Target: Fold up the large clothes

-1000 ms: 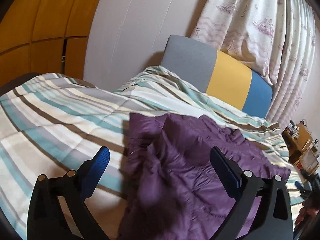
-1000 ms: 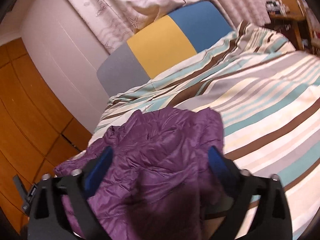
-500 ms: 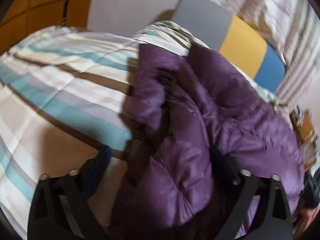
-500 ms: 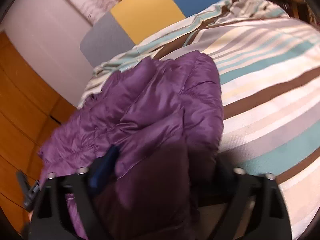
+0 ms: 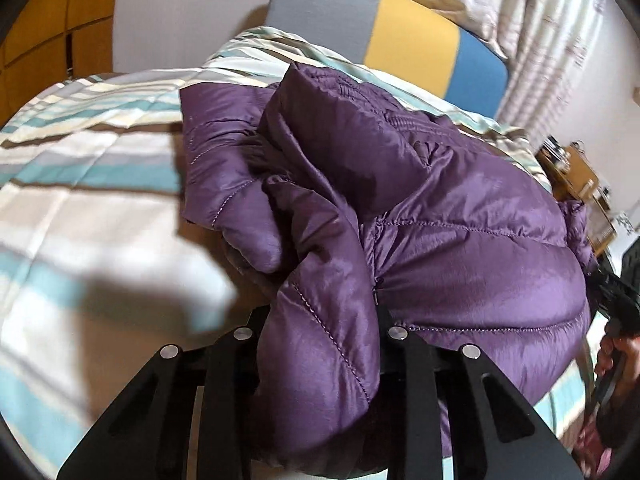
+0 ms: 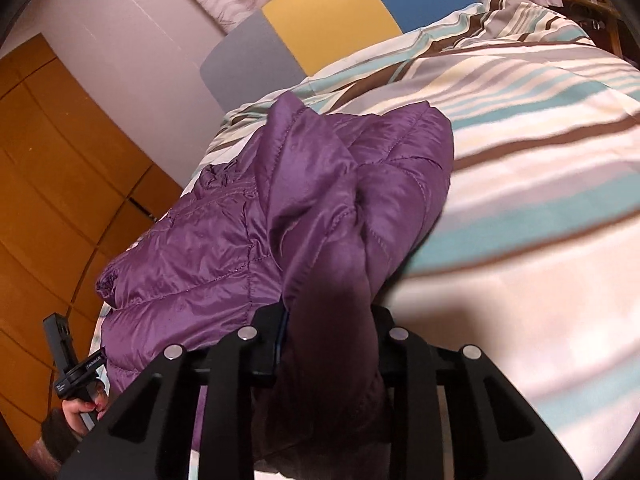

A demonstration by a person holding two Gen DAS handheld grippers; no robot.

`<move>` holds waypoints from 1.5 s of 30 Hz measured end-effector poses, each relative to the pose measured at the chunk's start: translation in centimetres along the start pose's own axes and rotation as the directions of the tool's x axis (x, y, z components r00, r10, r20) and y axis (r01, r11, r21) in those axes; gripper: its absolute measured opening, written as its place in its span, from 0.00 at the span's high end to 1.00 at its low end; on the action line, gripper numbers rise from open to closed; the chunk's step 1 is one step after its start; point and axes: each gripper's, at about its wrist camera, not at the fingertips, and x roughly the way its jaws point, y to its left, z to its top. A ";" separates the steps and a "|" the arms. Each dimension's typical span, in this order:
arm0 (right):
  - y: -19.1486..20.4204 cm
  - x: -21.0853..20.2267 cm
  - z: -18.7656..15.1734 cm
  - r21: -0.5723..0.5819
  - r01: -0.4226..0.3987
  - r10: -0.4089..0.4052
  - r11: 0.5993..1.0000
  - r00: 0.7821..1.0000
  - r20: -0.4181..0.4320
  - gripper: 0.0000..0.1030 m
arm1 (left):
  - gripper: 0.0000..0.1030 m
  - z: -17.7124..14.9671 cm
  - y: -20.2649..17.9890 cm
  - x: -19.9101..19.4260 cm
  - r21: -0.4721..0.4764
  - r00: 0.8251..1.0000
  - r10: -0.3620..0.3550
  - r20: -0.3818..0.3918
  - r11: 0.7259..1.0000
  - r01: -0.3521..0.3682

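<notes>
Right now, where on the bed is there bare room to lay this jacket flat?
Free: striped duvet beside the puffy purple quilted jacket on the wooden-wardrobe side, and duvet on its other side. Crowded: the strip between the jacket and the grey-yellow-blue headboard.

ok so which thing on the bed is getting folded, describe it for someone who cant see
On the bed with the striped duvet, below the grey, yellow and blue headboard, lies a crumpled purple jacket. It is the only shiny, quilted, plain-coloured thing there.
</notes>
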 end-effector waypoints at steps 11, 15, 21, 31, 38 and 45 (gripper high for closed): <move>0.5 -6.8 -5.9 -0.043 -0.031 0.029 0.999 0.999 -0.036 0.77 | 0.63 -6.9 -1.2 -5.4 -0.007 0.998 -0.058 0.022 0.998 0.058; 1.4 -8.8 -6.0 -0.105 0.034 -0.034 0.994 0.999 -0.002 0.37 | 0.18 -7.9 -0.3 -8.4 -0.038 0.996 -0.004 0.089 0.999 0.007; 2.4 -9.8 -2.8 -0.160 0.113 -0.096 0.981 0.989 0.111 0.19 | 0.11 -4.9 -0.3 -10.4 -0.003 0.981 0.026 0.194 1.000 -0.026; 4.2 -4.0 -3.7 -0.321 0.253 -0.253 0.913 0.967 0.042 0.48 | 0.40 -0.4 -3.5 -2.5 0.092 0.999 -0.024 0.032 0.996 0.021; 6.8 -5.6 -4.2 -0.417 0.292 -0.255 0.861 0.956 0.143 0.88 | 0.86 -1.1 -5.9 -6.1 0.164 0.987 0.004 0.161 0.986 -0.030; 10.3 -7.8 -0.3 -0.420 0.309 -0.197 0.853 0.937 0.289 0.89 | 0.87 3.8 -6.2 -8.6 0.082 0.957 0.032 0.287 0.995 -0.058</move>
